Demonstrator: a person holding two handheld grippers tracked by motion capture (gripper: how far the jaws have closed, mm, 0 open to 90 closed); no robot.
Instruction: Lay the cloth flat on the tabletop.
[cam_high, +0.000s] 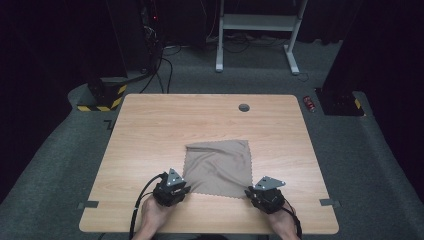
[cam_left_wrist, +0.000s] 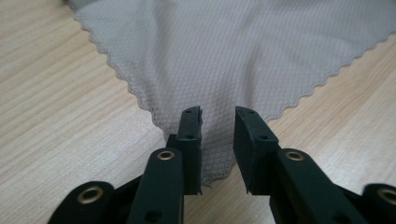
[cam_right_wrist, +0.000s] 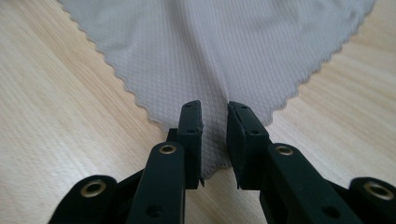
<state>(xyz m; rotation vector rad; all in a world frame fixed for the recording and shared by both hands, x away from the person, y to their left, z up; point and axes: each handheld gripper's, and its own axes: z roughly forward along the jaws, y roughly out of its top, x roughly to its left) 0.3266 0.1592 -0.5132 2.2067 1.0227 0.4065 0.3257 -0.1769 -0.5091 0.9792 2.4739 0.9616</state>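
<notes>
Straddling the two near corners of a grey-brown cloth spread on the wooden table, slightly wrinkled toward its far left corner. Left gripper at the near left corner, right gripper at the near right corner, each held in a hand entering from the near edge. In the left gripper view, jaws of the left gripper parted narrowly, with the scalloped corner of the cloth lying flat between them and a clear gap on both sides of the fabric. In the right gripper view, jaws of the right gripper parted narrower again, the corner of the cloth running up between them, not visibly pinched. Step judged in hand: positioning for a two-corner pinch, most likely ahead of a lift or fold toward the far edge. Next move judged to call for: lowering both tips to the table surface, closing squarely on the corner points rather than on the pinked edge alone, and closing both sides together so that the cloth is not dragged askew. Risk judged: thin weave slipping out of a shallow bite.
</notes>
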